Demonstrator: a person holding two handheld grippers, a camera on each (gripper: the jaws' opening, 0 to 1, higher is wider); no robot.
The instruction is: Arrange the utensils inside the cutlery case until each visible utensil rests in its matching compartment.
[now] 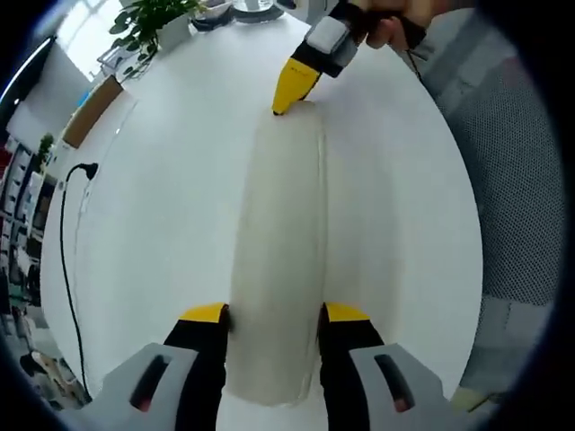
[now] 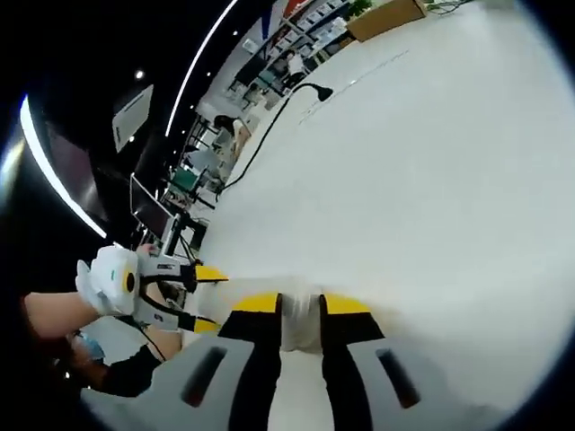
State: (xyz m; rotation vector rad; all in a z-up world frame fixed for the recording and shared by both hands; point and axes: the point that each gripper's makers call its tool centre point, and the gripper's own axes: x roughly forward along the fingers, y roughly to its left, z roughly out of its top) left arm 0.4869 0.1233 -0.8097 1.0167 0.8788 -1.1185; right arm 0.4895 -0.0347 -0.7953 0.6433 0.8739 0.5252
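Fingertips of the left gripper (image 1: 274,316) in the left gripper view press both long sides of the pale, closed cutlery case (image 1: 278,260) lying lengthwise on the white table (image 1: 162,197), clamped on its near end, while the right gripper (image 1: 292,85) touches the far end. In the right gripper view the right gripper's (image 2: 301,310) yellow tips pinch a narrow whitish edge, seemingly the case's end, with the left gripper (image 2: 193,296) close at the left. Opening it well likely means pinning one end firmly and lifting evenly, so nothing spills.
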